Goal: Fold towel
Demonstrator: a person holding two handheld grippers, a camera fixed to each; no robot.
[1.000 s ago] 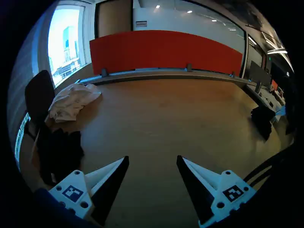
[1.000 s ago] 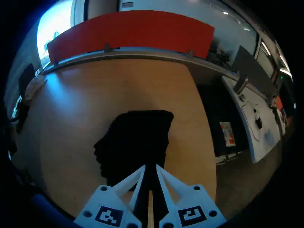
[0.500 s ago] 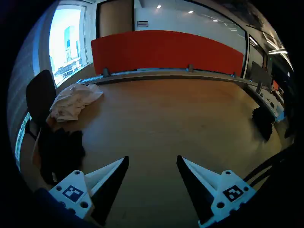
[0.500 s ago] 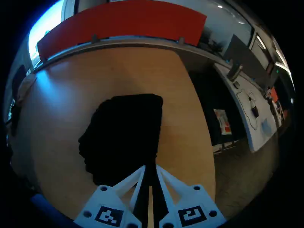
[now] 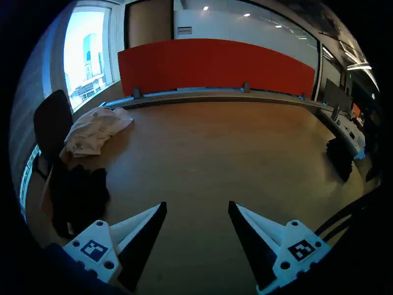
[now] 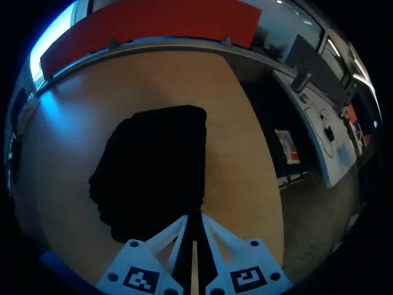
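Black towel (image 6: 152, 167) lies flat near the tabletop (image 6: 236, 162) right edge, its near hem pinched by the right gripper (image 6: 194, 219), seemingly to start folding; the left gripper (image 5: 196, 204) hovers, jaws spread.

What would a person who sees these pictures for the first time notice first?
The big black towel lies on the wooden table, directly ahead of the right hand-held gripper. In the left gripper view, a long red partition runs along the table's far edge, with a crumpled white cloth at the left of that view.
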